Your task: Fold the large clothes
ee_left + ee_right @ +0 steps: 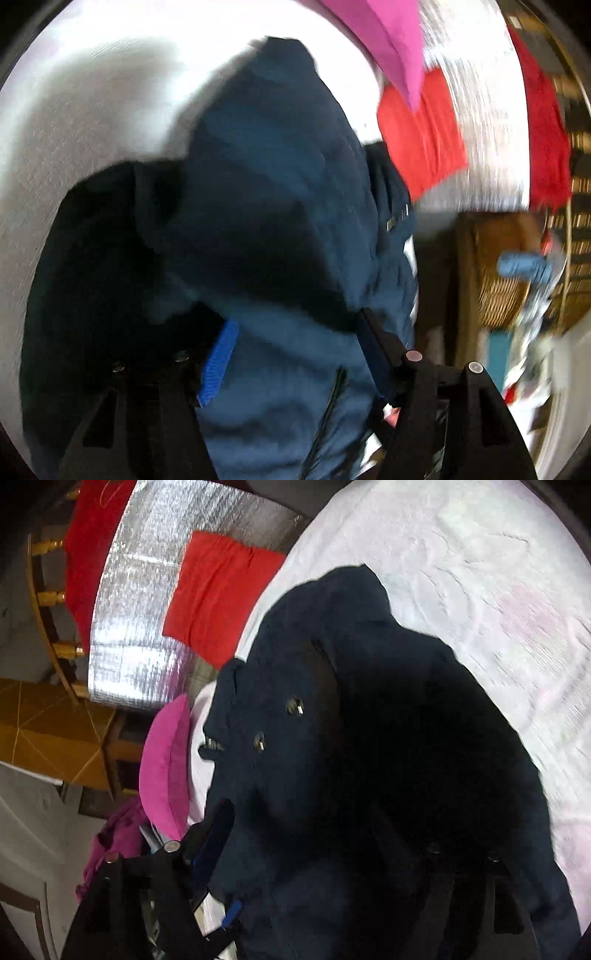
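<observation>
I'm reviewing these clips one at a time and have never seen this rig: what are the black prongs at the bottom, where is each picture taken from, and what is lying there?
Each picture comes from a fisheye camera on a handheld two-finger gripper, looking along its fingers. The prongs are those fingers: left gripper, right gripper. Both stand open around a dark navy jacket lying on a white bedcover; whether the pads press the cloth is unclear. Beside it lie a pink garment and a folded red cloth on a silver mat. The pictures are motion-blurred.
</observation>
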Action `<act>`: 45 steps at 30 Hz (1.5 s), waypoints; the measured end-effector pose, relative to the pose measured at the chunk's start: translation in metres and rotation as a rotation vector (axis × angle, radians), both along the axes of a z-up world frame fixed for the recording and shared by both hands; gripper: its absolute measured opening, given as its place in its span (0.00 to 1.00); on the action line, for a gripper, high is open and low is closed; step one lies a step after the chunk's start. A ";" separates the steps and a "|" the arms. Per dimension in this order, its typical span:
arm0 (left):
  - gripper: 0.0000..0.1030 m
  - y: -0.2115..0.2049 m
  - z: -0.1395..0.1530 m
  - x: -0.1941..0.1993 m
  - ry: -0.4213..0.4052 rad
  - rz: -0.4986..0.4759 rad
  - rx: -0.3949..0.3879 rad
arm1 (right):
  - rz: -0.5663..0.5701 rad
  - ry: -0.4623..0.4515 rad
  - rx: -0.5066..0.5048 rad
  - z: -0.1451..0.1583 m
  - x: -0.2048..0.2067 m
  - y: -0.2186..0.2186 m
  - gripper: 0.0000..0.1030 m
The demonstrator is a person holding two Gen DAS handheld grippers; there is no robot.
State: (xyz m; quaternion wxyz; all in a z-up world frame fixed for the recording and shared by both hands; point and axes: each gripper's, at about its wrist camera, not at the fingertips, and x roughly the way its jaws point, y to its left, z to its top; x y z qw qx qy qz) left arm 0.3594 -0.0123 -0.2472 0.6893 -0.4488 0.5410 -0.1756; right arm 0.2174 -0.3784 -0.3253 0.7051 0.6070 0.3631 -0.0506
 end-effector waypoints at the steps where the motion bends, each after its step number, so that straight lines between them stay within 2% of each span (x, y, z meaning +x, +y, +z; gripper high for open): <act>1: 0.65 0.003 -0.002 0.004 0.002 0.029 -0.020 | -0.018 -0.006 0.006 -0.002 0.003 0.000 0.73; 3: 0.63 0.006 -0.005 0.010 -0.003 0.069 -0.046 | -0.058 0.013 0.009 -0.009 0.005 -0.001 0.42; 5: 0.55 0.008 -0.006 0.014 -0.014 0.097 -0.040 | -0.069 0.017 0.034 -0.016 0.005 -0.003 0.32; 6: 0.43 0.007 -0.005 0.015 -0.017 0.097 -0.020 | -0.084 0.009 0.059 -0.020 0.005 -0.003 0.30; 8: 0.33 0.004 -0.006 0.017 -0.026 0.092 -0.007 | -0.089 0.000 0.055 -0.015 0.004 -0.004 0.25; 10: 0.21 0.005 0.003 0.019 -0.058 0.089 -0.005 | -0.076 -0.035 -0.003 0.001 0.005 -0.002 0.23; 12: 0.19 0.007 0.024 0.019 -0.135 0.070 0.019 | -0.067 -0.079 -0.054 0.019 0.004 -0.001 0.22; 14: 0.19 0.007 0.050 0.017 -0.234 0.043 0.098 | -0.047 -0.120 -0.115 0.035 0.003 0.004 0.22; 16: 0.19 0.004 0.059 0.017 -0.267 0.009 0.186 | -0.009 -0.096 -0.173 0.037 0.008 0.011 0.22; 17: 0.19 0.001 0.053 0.019 -0.250 -0.013 0.224 | 0.010 -0.058 -0.188 0.032 0.013 0.014 0.22; 18: 0.20 -0.002 0.045 0.021 -0.216 -0.032 0.251 | 0.021 -0.031 -0.198 0.027 0.017 0.015 0.22; 20: 0.26 -0.009 0.018 0.027 -0.088 -0.075 0.286 | 0.055 0.049 -0.193 0.008 0.023 0.017 0.22; 23: 0.30 -0.007 0.018 0.030 -0.040 -0.062 0.236 | 0.053 0.053 -0.121 0.003 0.021 0.010 0.25; 24: 0.37 -0.006 0.023 0.029 -0.029 -0.077 0.252 | 0.067 0.057 -0.131 0.008 0.021 0.009 0.27; 26: 0.41 -0.006 0.034 0.025 -0.029 -0.090 0.273 | 0.096 0.070 -0.139 0.014 0.020 0.010 0.33; 28: 0.44 -0.003 0.045 0.020 -0.021 -0.109 0.261 | 0.122 0.073 -0.120 0.014 0.016 0.009 0.39; 30: 0.45 0.004 0.056 0.011 -0.032 -0.141 0.233 | 0.163 0.078 -0.098 0.021 0.010 0.006 0.56; 32: 0.49 0.011 0.073 0.003 -0.082 -0.165 0.232 | 0.185 0.061 -0.085 0.031 -0.004 0.000 0.57; 34: 0.59 0.026 0.082 -0.010 -0.141 -0.164 0.245 | 0.183 0.036 -0.109 0.045 -0.020 -0.010 0.57; 36: 0.63 0.043 0.092 -0.014 -0.199 -0.109 0.285 | 0.150 0.005 -0.146 0.057 -0.034 -0.021 0.61; 37: 0.71 0.052 0.094 -0.014 -0.216 -0.076 0.316 | 0.120 0.001 -0.175 0.061 -0.040 -0.028 0.62; 38: 0.74 0.059 0.094 -0.014 -0.227 -0.043 0.350 | 0.101 0.010 -0.192 0.062 -0.043 -0.033 0.63; 39: 0.76 0.064 0.090 -0.011 -0.218 -0.015 0.380 | 0.081 0.024 -0.206 0.060 -0.046 -0.039 0.63; 41: 0.76 0.069 0.077 -0.006 -0.153 -0.007 0.388 | 0.048 0.050 -0.222 0.053 -0.048 -0.049 0.63; 43: 0.76 0.065 0.064 0.000 -0.105 -0.043 0.359 | 0.035 0.080 -0.227 0.045 -0.044 -0.055 0.63; 45: 0.76 0.060 0.056 0.003 -0.105 -0.060 0.386 | 0.042 0.093 -0.234 0.036 -0.040 -0.058 0.63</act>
